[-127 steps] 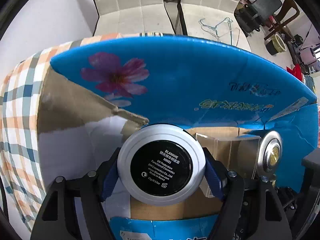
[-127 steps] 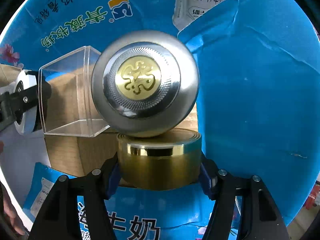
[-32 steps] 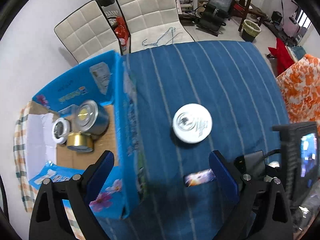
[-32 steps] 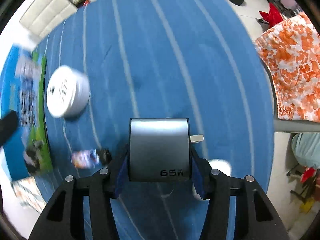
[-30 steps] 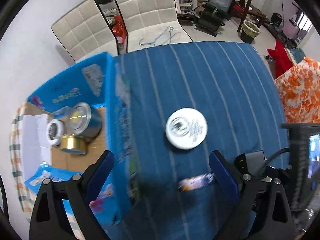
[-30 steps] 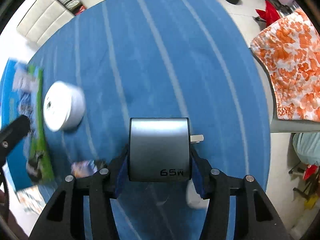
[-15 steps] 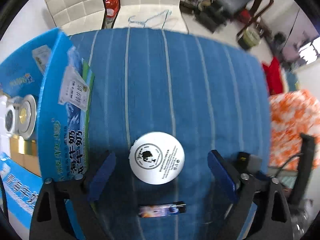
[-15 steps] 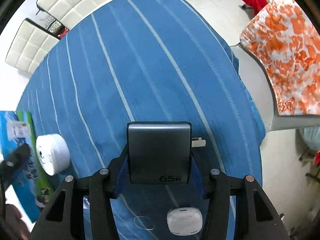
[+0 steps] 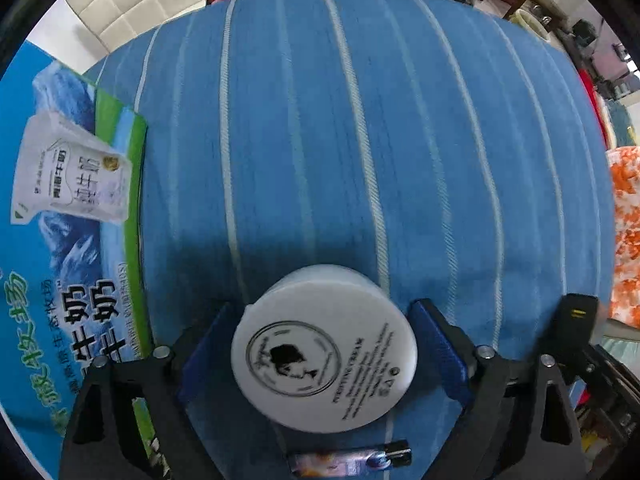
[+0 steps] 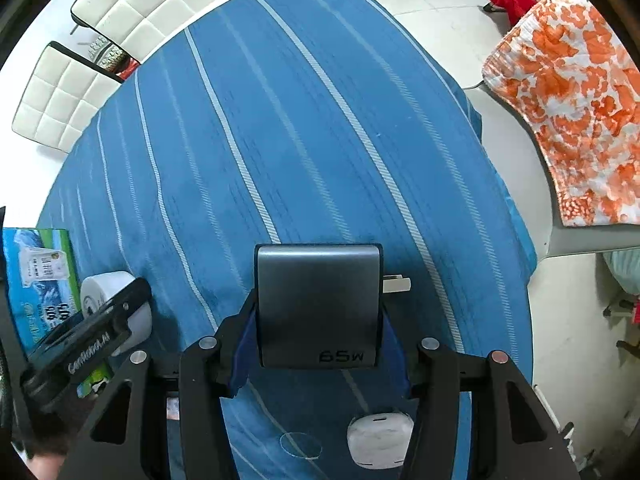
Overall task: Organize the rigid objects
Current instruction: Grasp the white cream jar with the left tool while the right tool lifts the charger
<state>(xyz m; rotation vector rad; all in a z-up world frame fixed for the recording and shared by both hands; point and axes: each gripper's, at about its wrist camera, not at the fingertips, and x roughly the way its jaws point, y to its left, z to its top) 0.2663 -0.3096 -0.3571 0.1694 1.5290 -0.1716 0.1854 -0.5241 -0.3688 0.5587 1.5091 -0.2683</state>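
Observation:
A white round cream jar [image 9: 324, 354] with a black logo on its lid stands on the blue striped tablecloth [image 9: 360, 120]. My left gripper [image 9: 320, 352] is open with a blue pad on each side of the jar, a small gap on both sides. The jar also shows in the right wrist view [image 10: 108, 288], partly behind the left gripper's body. My right gripper [image 10: 318, 344] is shut on a dark grey 65W charger [image 10: 318, 304], held above the cloth with its plug prongs pointing right.
A blue milk carton box [image 9: 60, 240] stands at the left, also in the right wrist view [image 10: 36, 280]. A lighter [image 9: 348, 460] lies near the jar. A small white case [image 10: 380, 438] and a clear disc [image 10: 300, 446] lie below the charger. White chairs stand beyond the table.
My left gripper has dropped down and closed in around the white jar, which now sits between its open fingers. My right gripper still holds the charger, slightly shifted over the cloth.

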